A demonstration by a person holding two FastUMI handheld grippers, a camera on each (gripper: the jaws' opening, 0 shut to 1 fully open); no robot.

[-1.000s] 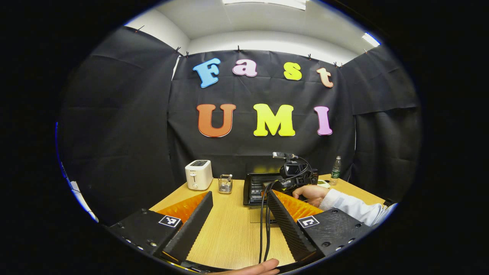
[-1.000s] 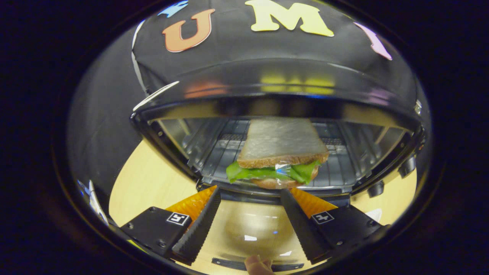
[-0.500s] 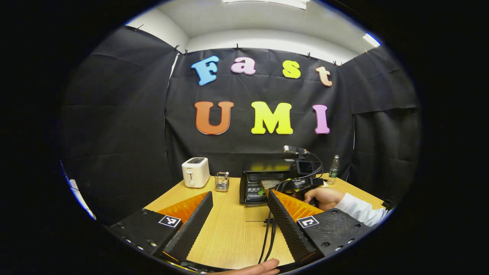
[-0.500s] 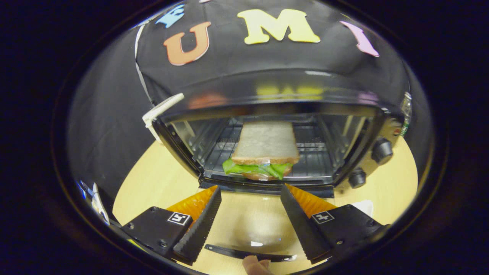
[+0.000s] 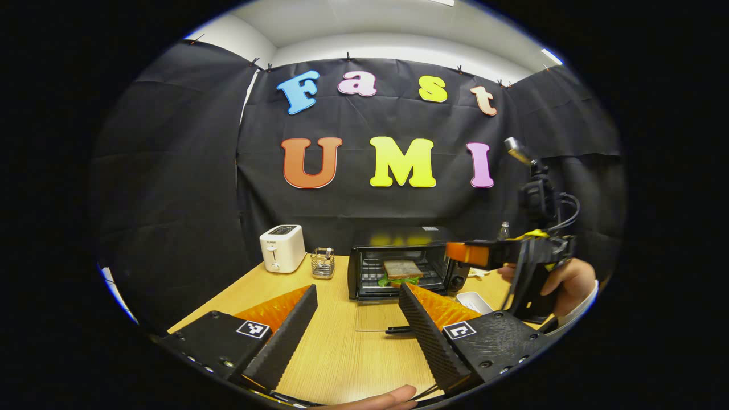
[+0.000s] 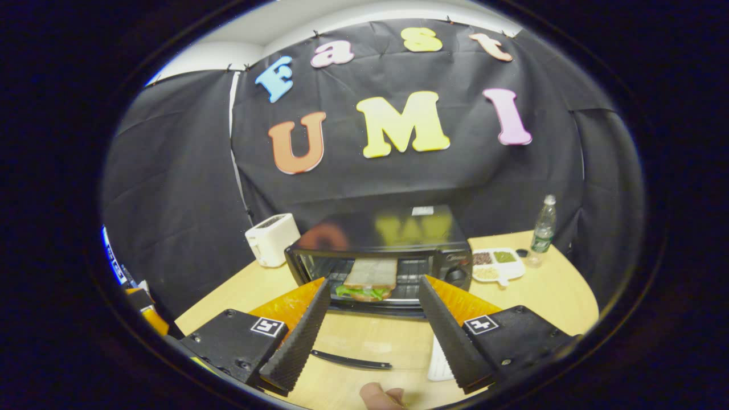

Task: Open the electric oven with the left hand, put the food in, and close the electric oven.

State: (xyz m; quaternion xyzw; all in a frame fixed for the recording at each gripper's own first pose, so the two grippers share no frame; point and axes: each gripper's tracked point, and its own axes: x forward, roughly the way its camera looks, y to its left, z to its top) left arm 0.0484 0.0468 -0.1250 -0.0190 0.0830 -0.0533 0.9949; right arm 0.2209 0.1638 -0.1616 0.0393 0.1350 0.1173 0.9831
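The black electric oven point(image 5: 398, 259) stands at the middle of the wooden table point(image 5: 342, 353), its glass door point(image 5: 379, 316) folded down flat toward me. A sandwich point(image 5: 401, 270) with green lettuce lies on the rack inside. My left gripper point(image 5: 357, 289) hovers open and empty over the table, well short of the door. A hand holds my right gripper point(image 5: 470, 253) raised to the right of the oven. In the right gripper view the right gripper point(image 6: 374, 281) is open and empty, back from the oven point(image 6: 393, 239), with the sandwich point(image 6: 370, 282) and the door handle point(image 6: 350, 360) ahead.
A white toaster point(image 5: 279, 247) and a small wire basket point(image 5: 323, 263) stand left of the oven. A white dish point(image 5: 475, 300) lies right of the door. Right of the oven are a divided plate point(image 6: 498, 263) and a bottle point(image 6: 541, 230).
My right gripper has pulled back out of the oven mouth, up and to the right, leaving the sandwich on the rack. The left gripper has hardly moved.
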